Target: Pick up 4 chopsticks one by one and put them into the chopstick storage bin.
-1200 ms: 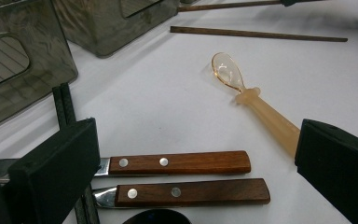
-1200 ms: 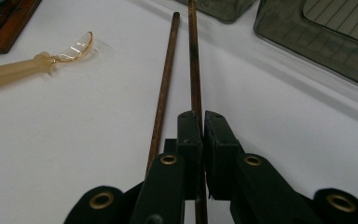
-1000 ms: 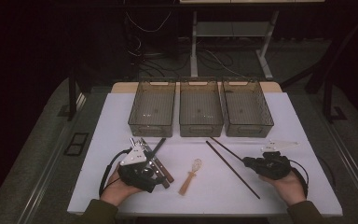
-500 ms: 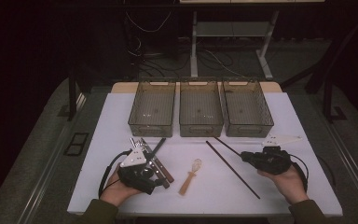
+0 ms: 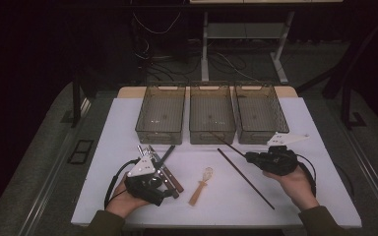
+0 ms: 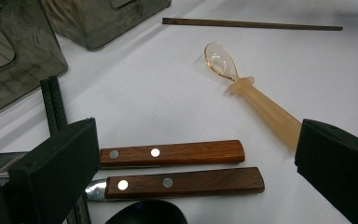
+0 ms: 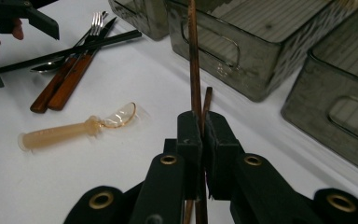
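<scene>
My right gripper is shut on a brown chopstick, which points away from it toward the middle bin, held off the table. A second brown chopstick lies on the white table below it. My left gripper rests open at the front left, with two wooden-handled utensils lying between its jaws and untouched by them. An amber plastic spoon lies between the two hands.
Three smoky clear bins stand in a row at the table's far side. Beside the wooden handles lie black chopsticks, a fork and a dark spoon. A cable loops behind each gripper.
My right gripper has moved left and upward, carrying the brown chopstick toward the bins. The left gripper and the other utensils stay where they were.
</scene>
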